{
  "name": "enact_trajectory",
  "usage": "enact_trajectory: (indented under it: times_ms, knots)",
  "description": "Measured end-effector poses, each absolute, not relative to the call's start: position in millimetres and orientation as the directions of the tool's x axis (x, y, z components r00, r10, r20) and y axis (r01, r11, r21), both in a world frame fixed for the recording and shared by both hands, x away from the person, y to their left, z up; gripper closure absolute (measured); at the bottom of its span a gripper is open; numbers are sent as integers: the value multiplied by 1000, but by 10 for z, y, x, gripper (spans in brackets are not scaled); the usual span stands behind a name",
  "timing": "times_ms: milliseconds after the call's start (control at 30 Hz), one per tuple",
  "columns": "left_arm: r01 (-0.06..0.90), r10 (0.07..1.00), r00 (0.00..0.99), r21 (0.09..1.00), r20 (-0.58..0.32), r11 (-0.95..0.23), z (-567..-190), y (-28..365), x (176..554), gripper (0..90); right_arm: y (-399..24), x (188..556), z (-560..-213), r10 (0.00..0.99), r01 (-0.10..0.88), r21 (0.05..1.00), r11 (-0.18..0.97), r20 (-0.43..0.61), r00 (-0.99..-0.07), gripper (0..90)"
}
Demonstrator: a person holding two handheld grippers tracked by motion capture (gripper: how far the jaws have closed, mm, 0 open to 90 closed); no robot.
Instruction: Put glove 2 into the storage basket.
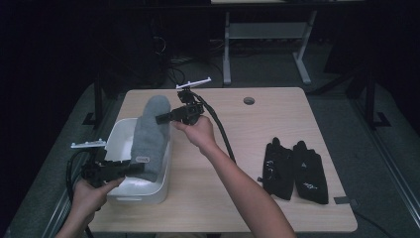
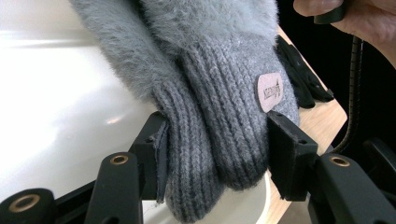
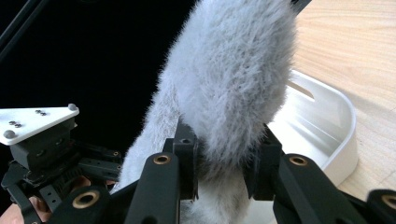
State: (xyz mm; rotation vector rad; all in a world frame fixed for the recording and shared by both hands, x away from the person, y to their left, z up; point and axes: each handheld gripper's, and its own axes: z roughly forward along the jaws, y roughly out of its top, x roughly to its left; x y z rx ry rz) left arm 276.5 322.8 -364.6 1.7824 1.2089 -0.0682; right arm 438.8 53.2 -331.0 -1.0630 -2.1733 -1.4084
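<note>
A: Left gripper (image 2: pixel 212 154) clamps the ribbed cuff of the grey fuzzy mitten (image 1: pixel 150 136), right by its leather tag (image 2: pixel 270 91).

B: Right gripper (image 3: pixel 219 163) pinches the fluffy fingertip end. The mitten hangs over the white plastic bin (image 1: pixel 163 168).

A: Likely soft, light and floppy; the stretchy cuff probably grips best.

pretty dark room, most of the light lands on the pale wood bench (image 1: pixel 277 148), which has a round cable hole (image 1: pixel 249 100) near its far edge. grey floor (image 1: pixel 346 114) all around. behind it stands another desk on a white metal frame (image 1: pixel 267 34), with cables (image 1: pixel 173 62) tangled underneath.
</note>
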Motion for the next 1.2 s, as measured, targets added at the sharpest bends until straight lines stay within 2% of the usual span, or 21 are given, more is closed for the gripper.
enact_trajectory:
  times_ms: [1000, 1200]
  knots:
    - [803, 723, 447, 592, -527, -64, -3998, 3254, 2793, 445, 715, 4467, -3780, 429, 753, 594, 281, 624, -653, 695]
    - [813, 744, 441, 575, -502, -94, -4002, 3255, 2791, 440, 736, 4461, -3830, 439, 752, 589, 296, 615, -655, 695]
